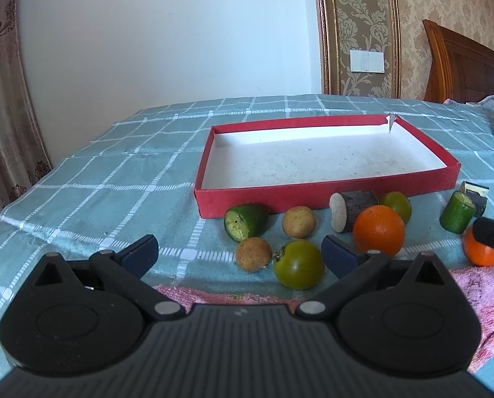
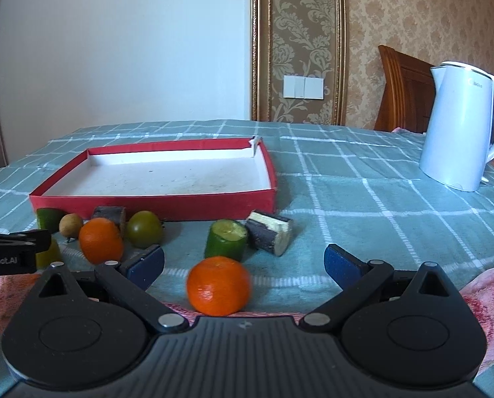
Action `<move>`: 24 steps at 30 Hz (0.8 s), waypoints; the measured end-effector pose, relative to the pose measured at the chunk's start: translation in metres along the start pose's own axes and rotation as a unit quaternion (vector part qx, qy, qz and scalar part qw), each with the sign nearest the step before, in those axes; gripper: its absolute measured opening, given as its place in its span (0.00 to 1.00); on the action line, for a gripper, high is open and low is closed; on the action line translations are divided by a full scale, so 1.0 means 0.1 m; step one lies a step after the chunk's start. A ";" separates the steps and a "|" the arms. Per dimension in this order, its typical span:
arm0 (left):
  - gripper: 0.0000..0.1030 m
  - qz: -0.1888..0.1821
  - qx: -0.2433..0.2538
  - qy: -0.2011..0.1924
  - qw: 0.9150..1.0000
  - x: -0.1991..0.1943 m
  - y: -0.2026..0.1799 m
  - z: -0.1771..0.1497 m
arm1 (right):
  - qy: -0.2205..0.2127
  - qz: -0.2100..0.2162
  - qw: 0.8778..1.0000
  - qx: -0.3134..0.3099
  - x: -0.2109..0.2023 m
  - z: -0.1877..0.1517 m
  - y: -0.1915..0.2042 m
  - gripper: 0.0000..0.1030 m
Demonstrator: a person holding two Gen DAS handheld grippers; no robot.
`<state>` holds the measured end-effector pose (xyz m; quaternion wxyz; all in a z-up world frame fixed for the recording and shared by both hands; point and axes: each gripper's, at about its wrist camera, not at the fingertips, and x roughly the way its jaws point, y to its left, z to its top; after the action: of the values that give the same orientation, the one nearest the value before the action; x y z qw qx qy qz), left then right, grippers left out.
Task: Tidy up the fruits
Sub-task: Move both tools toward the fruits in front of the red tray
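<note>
Both the left claw (image 1: 240,253) and right claw (image 2: 243,263) gape apart, gripping nothing; fruits crowd the red tray's (image 1: 330,197) near wall, seemingly touching it.

Both wrist views low over table edge, facing wall; left sits further left; shared: red tray (image 1: 326,195) (image 2: 154,204), fruits.

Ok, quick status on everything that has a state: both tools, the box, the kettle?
Left tool: open, holding nothing, low over the fruit.
Right tool: open, an orange lying between its fingers, not gripped.
Red box: open-topped, no fruit inside, far corner torn.
Kettle: upright, lid closed.
Fruit pieces: all on the cloth, outside the box.
</note>
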<state>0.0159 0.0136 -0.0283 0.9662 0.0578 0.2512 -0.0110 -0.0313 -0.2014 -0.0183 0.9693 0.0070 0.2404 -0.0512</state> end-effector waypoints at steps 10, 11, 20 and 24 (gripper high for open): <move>1.00 -0.006 0.004 0.000 1.000 -0.02 -0.03 -0.02 | 0.014 0.005 1.000 0.019 0.03 -0.04 -0.17 1.00; 1.00 -0.006 0.005 0.000 1.000 -0.02 -0.04 -0.02 | 0.013 0.004 1.000 0.018 0.03 -0.04 -0.16 1.00; 1.00 -0.003 0.004 0.007 1.000 -0.01 -0.05 -0.02 | 0.022 0.011 1.000 0.011 0.05 -0.05 -0.10 1.00; 1.00 -0.004 0.004 0.008 1.000 0.00 -0.04 -0.01 | 0.026 0.011 1.000 0.009 0.06 -0.05 -0.08 1.00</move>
<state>0.0150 0.0095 -0.0297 0.9637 0.0604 0.2595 -0.0153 -0.0296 -0.2101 -0.0256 0.9631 0.0197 0.2652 -0.0423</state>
